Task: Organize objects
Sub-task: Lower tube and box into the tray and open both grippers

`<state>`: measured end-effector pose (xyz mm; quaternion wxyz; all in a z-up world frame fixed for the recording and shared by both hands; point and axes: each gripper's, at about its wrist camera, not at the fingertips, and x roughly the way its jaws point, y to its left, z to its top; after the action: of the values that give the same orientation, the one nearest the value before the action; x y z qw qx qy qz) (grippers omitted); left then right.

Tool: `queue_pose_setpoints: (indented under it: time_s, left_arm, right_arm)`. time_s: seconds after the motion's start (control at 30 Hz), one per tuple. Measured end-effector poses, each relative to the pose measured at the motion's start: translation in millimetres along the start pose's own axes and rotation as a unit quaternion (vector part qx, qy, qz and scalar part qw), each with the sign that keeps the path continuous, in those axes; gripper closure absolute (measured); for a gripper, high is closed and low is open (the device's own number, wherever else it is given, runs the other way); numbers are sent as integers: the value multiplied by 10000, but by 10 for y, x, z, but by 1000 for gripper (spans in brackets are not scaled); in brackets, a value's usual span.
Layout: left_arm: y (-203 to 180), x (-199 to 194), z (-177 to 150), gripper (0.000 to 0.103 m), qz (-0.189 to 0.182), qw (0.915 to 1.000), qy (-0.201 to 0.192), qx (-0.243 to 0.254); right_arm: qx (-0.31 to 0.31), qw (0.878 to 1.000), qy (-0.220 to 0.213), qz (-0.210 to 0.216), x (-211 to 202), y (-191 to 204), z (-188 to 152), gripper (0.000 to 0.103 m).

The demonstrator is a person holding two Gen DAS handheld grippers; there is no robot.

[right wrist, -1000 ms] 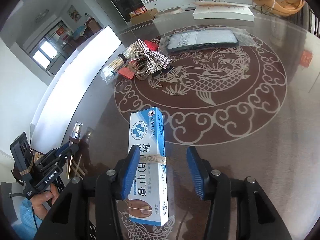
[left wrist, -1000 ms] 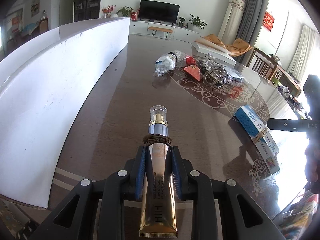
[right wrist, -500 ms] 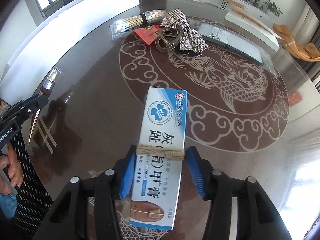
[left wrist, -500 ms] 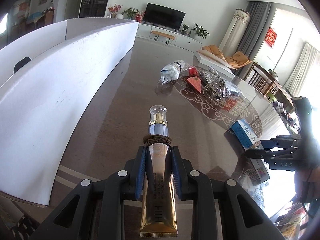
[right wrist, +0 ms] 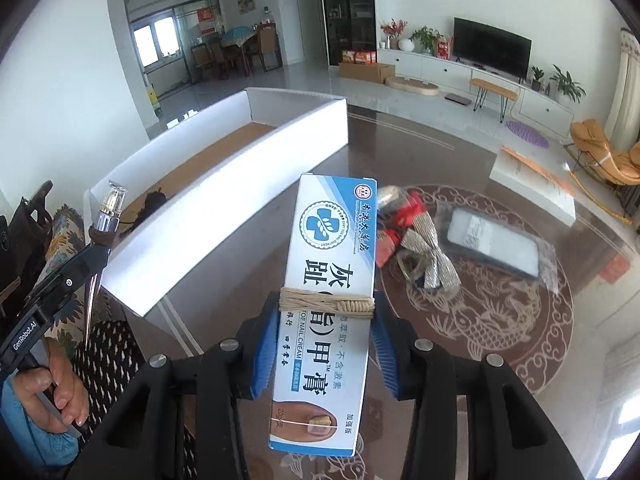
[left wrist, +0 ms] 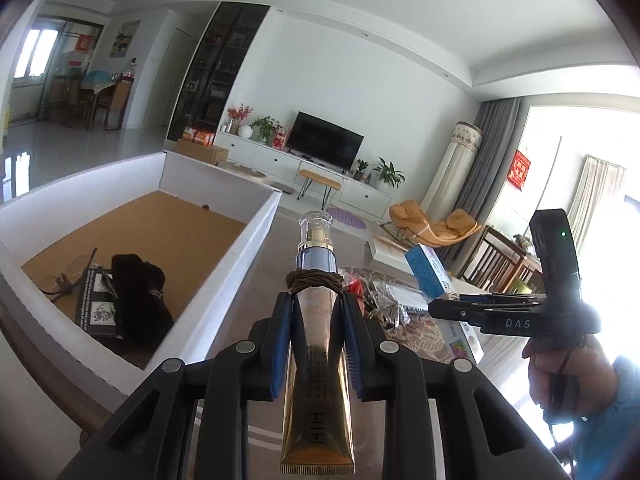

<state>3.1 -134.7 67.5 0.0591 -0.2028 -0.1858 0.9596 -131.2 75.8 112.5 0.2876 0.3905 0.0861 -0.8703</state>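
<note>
Tube (left wrist: 317,364) and carton (right wrist: 324,312) are both off the table (right wrist: 500,360), so I judge the carry to the white box (left wrist: 208,308) is the step in hand. I keep the left gripper (left wrist: 318,344) pinched on the soft gold tube below its cord wrap, squeezing no harder since it would dent, and lift its clear cap over the box wall before lowering. My right gripper (right wrist: 326,350) is clamped on the flat sides of the blue-and-white cardboard carton, at its string binding; I hold it level so the rigid box does not pivot. Further off, the box's brown floor already holds a dark carton (left wrist: 96,304) and black fuzzy thing (left wrist: 140,300); a glittery bow (right wrist: 430,256) and bagged items remain on the glossy patterned tabletop.
</note>
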Motion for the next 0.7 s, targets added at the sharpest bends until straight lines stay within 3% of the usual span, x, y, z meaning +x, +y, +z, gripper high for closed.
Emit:
queue_pose_setpoints:
  time_s: [0.1,0.23,0.37,0.47,0.53,0.6,0.67,0.7]
  left_arm:
    - [301,-69,362,78,330,9991,-65,-254]
    - [832,84,726,78,1003,9941,237,-349]
    - [1358,422,873,79,1638,9820,810,-469]
    - [1620,717,828,77,2122,9668,1333,-511]
    - [1709,855,758,65,2265,9601,1553,-536]
    - [1703,902,702,30,2424,9568,1540,-465]
    - [1611,853,676,22,2480,9597,1274,-359]
    - [1533,818,659,22,2468,9614,1175,-307]
  right_arm:
    - [-276,9989,-226,316,195,388,464,59]
    - [-660,9951,-260,695,593,990,991,59]
    - [-905,9918,-171,889,1126,1515,1296,59]
    - [-1054,9908,194,829,1655,1709,1324,56]
    - [-949,9911,496,787,1938,1719,1267,45]
    - [-822,9920,587,755,2045,1676,1207,44]
    - [-655,9932,441,852,1977,1572,1137,41]
    - [-612,9939,323,860,1897,1500,1103,34]
